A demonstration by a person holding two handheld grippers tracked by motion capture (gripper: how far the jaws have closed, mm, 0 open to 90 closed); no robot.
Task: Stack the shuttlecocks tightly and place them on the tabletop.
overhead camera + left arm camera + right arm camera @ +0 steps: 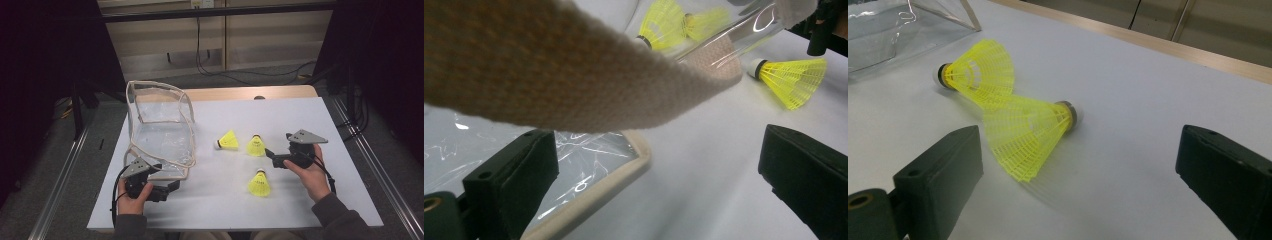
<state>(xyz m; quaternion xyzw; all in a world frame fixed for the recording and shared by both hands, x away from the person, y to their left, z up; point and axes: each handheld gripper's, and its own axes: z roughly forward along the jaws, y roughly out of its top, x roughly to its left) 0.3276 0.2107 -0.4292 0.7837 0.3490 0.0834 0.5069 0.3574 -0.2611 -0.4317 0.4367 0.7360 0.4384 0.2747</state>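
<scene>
Hand-held gripper on the right [274,159], jaws wide apart and empty, faces the middle shuttlecock [256,146] lying on the bench [300,120]; closing hard may crush its skirt or nudge it into the left shuttlecock [228,140]. Left hand-held gripper [167,187], also spread, sits by the clear bag [160,125].

Glossy clear plastic bag [161,140] with rough woven cloth trim; yellow plastic-mesh shuttlecocks [256,146] on a matt white table [300,200].

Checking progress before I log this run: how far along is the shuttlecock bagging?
Nothing is bagged: the clear bag holds no shuttlecock. All three lie on the table: one nearest the bag, a middle one, a near one. In hand: the right gripper, open, points at the middle one; the left gripper, open, sits at the bag's strap. All three remain.
</scene>
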